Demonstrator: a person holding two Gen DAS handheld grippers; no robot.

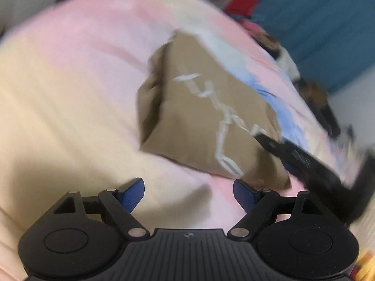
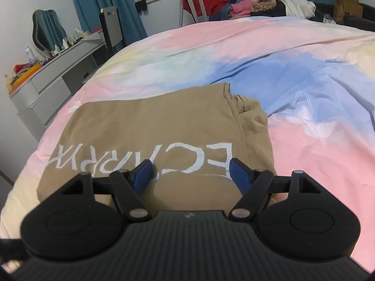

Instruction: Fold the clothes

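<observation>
A tan garment [image 1: 201, 117] with white embroidered lettering lies folded into a rough rectangle on the pastel bed cover [image 1: 70, 82]. My left gripper [image 1: 188, 193] is open just short of its near edge, nothing between its blue pads; this view is motion-blurred. The right gripper's black body [image 1: 304, 161] shows at the garment's right side. In the right wrist view the same tan garment [image 2: 150, 126] fills the near centre, its folded seam and bunched layers at the right. My right gripper [image 2: 191, 175] is open low over the lettering, holding nothing.
The pastel bed cover [image 2: 293, 75] stretches far and right. A pile of clothes [image 2: 269, 7] and a paper bag [image 2: 346, 9] sit at the far edge. A grey desk [image 2: 51, 75] with small items stands to the left, blue curtains [image 2: 89, 7] behind.
</observation>
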